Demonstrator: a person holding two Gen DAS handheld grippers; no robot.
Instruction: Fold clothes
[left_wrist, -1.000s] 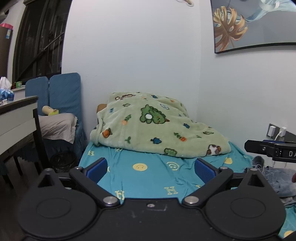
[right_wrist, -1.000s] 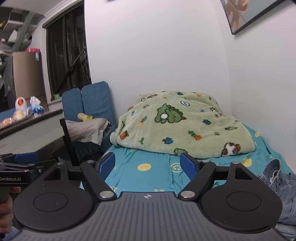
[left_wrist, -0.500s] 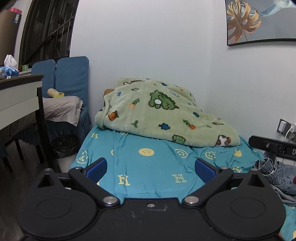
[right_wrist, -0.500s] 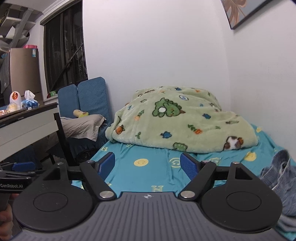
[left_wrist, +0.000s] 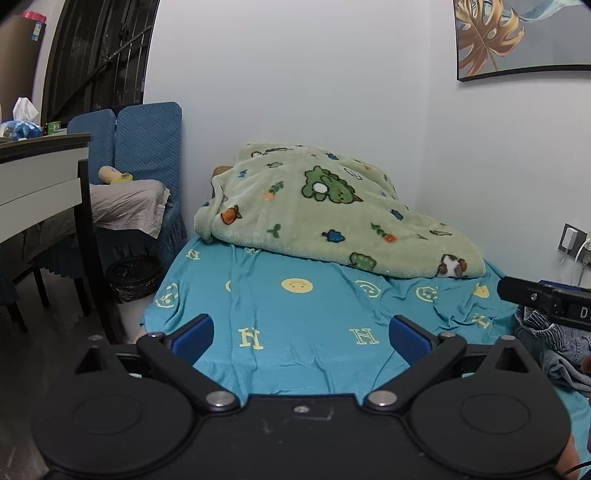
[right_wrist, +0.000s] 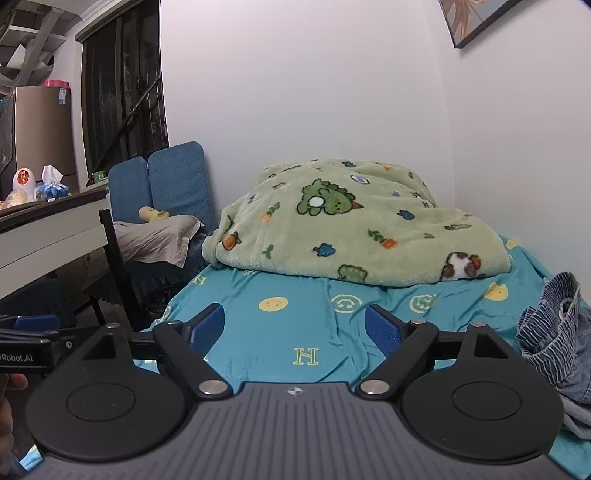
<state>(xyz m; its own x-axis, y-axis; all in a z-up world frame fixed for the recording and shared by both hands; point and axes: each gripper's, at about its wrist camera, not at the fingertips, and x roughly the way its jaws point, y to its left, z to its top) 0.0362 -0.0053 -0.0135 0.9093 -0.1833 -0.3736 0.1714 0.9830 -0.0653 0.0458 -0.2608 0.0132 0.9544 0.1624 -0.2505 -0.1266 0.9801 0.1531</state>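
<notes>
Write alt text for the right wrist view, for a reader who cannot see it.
The right gripper, its jaws opening with nothing between them, hovers over a teal bedsheet. A crumpled denim garment lies to its right and a green cartoon blanket is heaped at the far end against the wall. The left gripper shows at the left edge.

Your left gripper (left_wrist: 301, 334) points forward and slightly down, its blue pads (left_wrist: 194, 338) spread wide with nothing between them. Your right gripper (right_wrist: 294, 329) sits level beside it, to its right, tilted down a little as well; its jaws are opening and nothing is caught between them. Part of your left hand (right_wrist: 11, 402) shows low at the left of the right gripper, wrapped around the left gripper's handle.
</notes>
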